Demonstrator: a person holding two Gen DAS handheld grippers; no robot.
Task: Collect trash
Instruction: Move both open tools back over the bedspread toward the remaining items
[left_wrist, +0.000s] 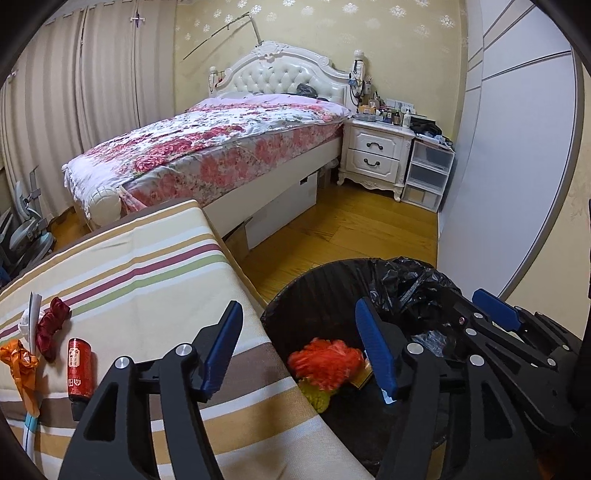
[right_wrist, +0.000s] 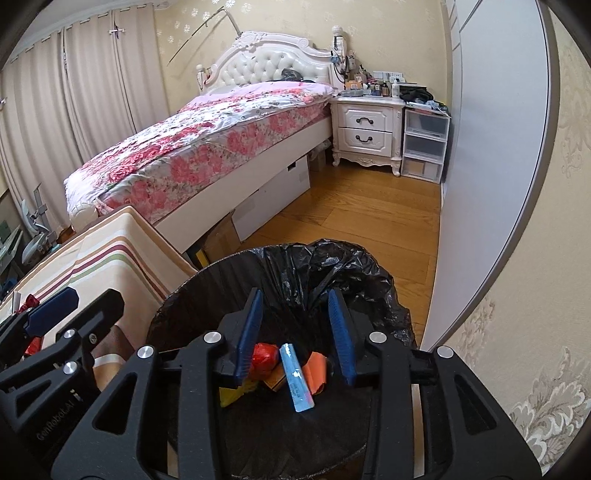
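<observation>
right gripper (right_wrist: 295, 332) fingers spread over black-lined bin (right_wrist: 207, 273), blue wrapper (right_wrist: 295, 376) between them perhaps falling, left gripper (left_wrist: 299, 354) spread, red canister (left_wrist: 78, 369) left of its fingers

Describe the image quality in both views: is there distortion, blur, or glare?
Left wrist view: strong fisheye bending, the wardrobe edge curves; dark corners; headboard shows soft glare; the left gripper is sharp. Right wrist view: same bending and dark corners; the blue wrapper in the bin looks slightly smeared; the floor is evenly lit.
</observation>
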